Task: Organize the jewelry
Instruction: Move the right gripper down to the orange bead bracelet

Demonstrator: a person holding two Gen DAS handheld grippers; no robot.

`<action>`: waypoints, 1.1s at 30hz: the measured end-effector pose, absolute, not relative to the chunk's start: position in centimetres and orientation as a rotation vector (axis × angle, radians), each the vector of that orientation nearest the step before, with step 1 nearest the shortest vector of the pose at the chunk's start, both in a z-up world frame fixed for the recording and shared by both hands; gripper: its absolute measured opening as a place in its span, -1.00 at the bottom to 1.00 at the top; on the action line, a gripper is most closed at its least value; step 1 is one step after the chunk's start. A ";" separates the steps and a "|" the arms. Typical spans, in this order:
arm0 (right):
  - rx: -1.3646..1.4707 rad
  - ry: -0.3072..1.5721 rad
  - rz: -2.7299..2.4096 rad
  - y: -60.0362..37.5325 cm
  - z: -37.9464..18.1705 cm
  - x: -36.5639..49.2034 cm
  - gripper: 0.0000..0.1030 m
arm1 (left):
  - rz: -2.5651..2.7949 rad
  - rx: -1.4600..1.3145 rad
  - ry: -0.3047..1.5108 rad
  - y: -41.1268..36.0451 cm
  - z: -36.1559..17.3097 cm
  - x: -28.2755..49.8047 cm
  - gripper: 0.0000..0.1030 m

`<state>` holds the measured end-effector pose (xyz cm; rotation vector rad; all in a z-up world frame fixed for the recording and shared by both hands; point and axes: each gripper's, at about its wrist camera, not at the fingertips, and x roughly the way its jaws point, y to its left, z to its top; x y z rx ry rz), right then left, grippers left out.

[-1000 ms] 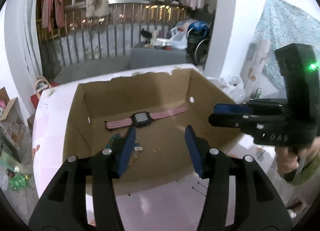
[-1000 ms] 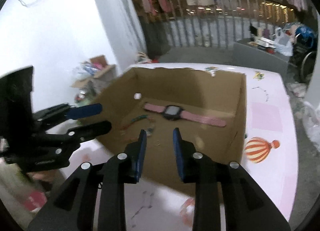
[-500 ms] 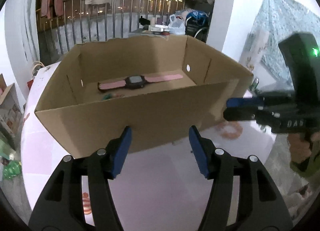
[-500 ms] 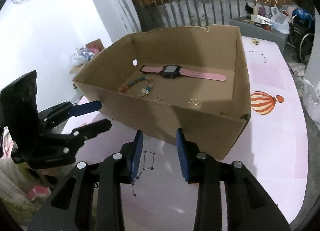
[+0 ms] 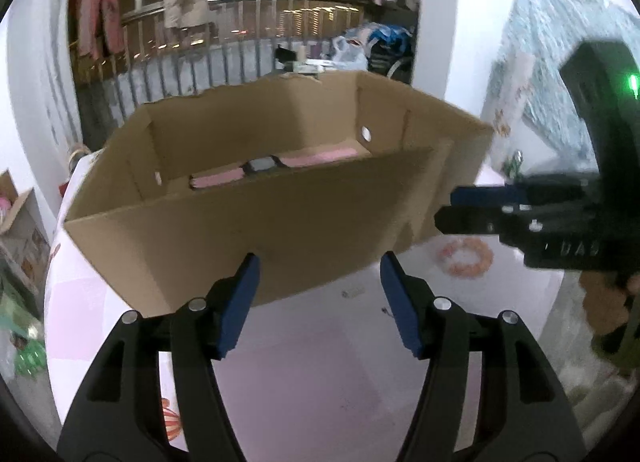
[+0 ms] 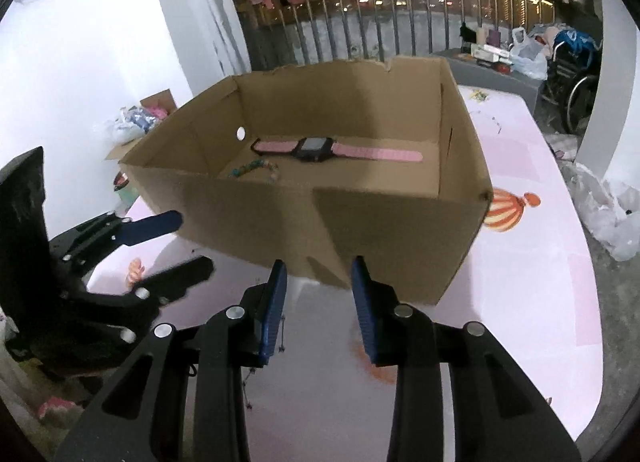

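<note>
Bracelet (image 6: 253, 170) in box (image 6: 392, 238), right view only, probably beaded

Black tool (image 5: 320, 294) — blue pads (image 5: 240, 302)

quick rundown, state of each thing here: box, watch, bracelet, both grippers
cardboard box: open-topped, upright on the pink table
pink watch: strap laid out flat on the box floor, by the far wall
beaded bracelet: lying loose in the box, nearer than the watch
left gripper: open, empty, in front of the box
right gripper: open, empty, in front of the box
</note>
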<state>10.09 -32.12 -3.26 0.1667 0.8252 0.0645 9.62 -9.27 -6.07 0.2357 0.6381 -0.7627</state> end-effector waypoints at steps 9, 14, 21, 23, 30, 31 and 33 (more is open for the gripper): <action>0.231 0.924 0.078 -32.7 -6.2 8.3 -0.35 | -0.801 0.335 0.686 -12.9 -8.4 9.2 -0.39; 0.250 0.938 0.093 -33.0 -6.6 8.1 -0.35 | -0.805 0.403 0.720 -13.6 -9.8 10.4 -0.42; 0.266 0.940 0.097 -33.3 -6.9 8.0 -0.35 | -0.873 0.405 0.775 -13.4 -10.1 11.5 -0.61; 0.272 0.940 0.096 -33.3 -6.9 8.0 -0.35 | -0.889 0.426 0.776 -13.6 -10.1 11.5 -0.73; 0.280 0.943 0.092 -33.7 -7.1 8.2 -0.35 | -0.906 0.480 0.764 -13.8 -10.1 10.5 -0.95; 0.281 0.944 0.091 -33.8 -7.1 8.2 -0.35 | -0.904 0.485 0.760 -13.8 -10.1 10.3 -0.96; 0.282 0.947 0.090 -33.8 -7.2 8.3 -0.35 | -0.900 0.494 0.750 -13.6 -10.2 10.1 -0.97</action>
